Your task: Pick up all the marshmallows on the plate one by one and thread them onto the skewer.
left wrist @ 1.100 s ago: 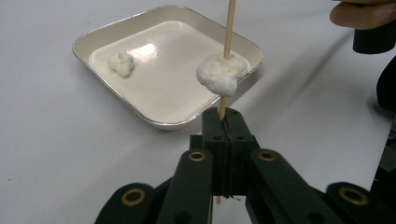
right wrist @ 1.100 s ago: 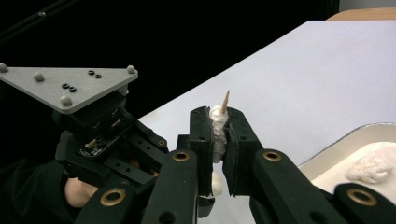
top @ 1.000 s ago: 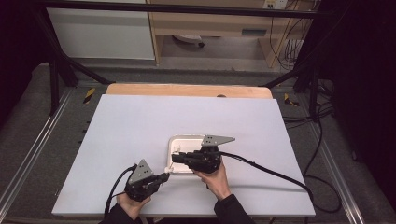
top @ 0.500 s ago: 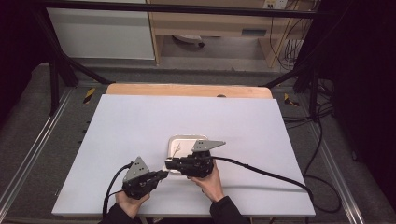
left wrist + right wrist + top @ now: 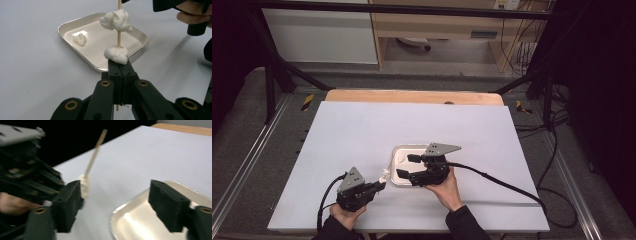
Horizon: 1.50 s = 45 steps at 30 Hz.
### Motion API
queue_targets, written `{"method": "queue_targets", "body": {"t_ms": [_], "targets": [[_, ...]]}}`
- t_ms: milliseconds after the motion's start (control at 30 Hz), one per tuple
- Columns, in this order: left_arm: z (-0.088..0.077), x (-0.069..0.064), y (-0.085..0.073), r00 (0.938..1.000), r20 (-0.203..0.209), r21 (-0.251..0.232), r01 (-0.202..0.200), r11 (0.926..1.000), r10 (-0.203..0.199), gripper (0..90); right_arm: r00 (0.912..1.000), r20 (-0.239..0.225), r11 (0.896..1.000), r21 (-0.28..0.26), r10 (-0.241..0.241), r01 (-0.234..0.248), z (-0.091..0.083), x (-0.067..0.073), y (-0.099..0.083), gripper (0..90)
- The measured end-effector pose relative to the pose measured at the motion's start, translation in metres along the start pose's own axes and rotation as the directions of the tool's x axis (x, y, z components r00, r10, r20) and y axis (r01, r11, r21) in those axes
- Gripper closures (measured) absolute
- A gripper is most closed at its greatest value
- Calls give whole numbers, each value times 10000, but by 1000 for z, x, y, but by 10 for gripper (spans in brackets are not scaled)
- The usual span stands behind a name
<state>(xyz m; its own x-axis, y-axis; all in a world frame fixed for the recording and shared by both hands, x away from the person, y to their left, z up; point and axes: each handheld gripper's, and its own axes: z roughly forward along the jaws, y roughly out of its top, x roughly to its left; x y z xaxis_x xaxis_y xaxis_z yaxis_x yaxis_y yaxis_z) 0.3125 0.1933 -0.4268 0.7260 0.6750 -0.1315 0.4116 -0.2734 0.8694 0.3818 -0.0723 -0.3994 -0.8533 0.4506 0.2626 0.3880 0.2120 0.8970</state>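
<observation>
One white tabletop (image 5: 362, 130) carries one shallow metal tray (image 5: 75, 23). The right gripper (image 5: 408, 166) hovers over the tray's near left part, its jaws just opened wide with nothing between them. The left gripper (image 5: 381, 186), just left of the tray, is clamped tight on one wooden skewer (image 5: 119, 37) standing upright. Two white marshmallows (image 5: 116, 20) sit on the skewer; a third marshmallow (image 5: 80, 38) lies in the tray.
</observation>
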Motion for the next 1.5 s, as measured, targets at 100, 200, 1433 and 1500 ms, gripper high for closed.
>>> {"method": "queue_targets", "body": {"t_ms": [100, 200, 1433, 1500], "targets": [[-1, 1, 0, 10000, -25, 52, -47, 10000, 47, 888, 9981, 565, 9992, 329, -256, 238, 4, -6, 0, 193], [-2, 2, -1, 9999, -91, 101, -93, 9999, 94, 888, 9958, 878, 9984, 534, -251, 204, 9, -15, 1, 157], [-3, 13, -2, 9992, -66, 270, 395, 9989, -393, 884, 9584, 2354, 9292, 3634, -1612, 670, 85, -52, -5, 694], [-3, 13, -2, 9992, -55, 257, 385, 9989, -383, 884, 9603, 2403, 9313, 3612, -1415, 469, 84, -51, -5, 713]]}}
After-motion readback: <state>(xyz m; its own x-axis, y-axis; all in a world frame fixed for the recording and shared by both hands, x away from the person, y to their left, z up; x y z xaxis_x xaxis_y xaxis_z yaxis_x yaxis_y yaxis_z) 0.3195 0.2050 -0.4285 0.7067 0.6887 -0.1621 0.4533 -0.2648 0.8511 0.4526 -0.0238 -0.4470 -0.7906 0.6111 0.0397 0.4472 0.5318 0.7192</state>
